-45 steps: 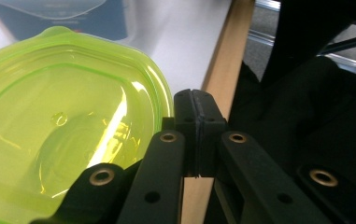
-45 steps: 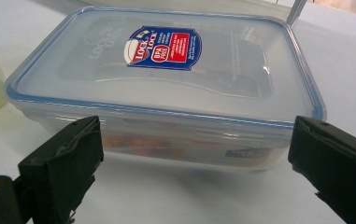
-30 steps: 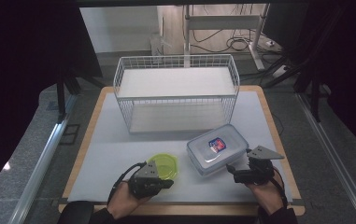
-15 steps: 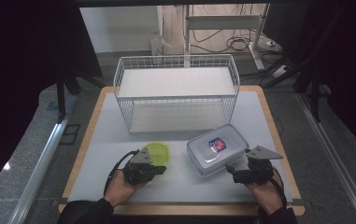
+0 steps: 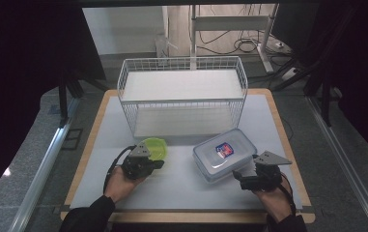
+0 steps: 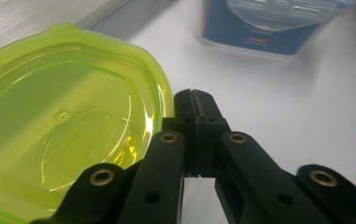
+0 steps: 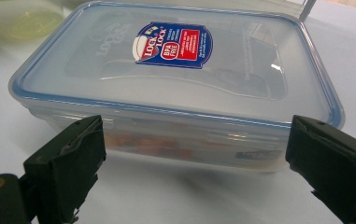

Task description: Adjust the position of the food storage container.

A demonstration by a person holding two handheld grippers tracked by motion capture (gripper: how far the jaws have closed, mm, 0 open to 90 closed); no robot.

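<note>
The left gripper [image 6: 195, 100] has its jaws pressed fully together with nothing between them; its tip sits just beside the rim of the green bowl [image 6: 63, 121], which lies at about 10 o'clock of it in the left gripper view and, on the table mat [image 5: 181, 186], at 7 o'clock of the wire basket [image 5: 181, 94]. The right gripper [image 7: 194, 163] stands wide open, empty, its pads flanking the near side of the lidded container [image 7: 175, 79] without contact; the container rests at 5 o'clock of the basket. Risk, as judged: a closed tip pushing the light bowl may ride up over its thin rim or tip it. On the right, closing on the container's smooth wall below the lid may let it slip or skid away.
</note>
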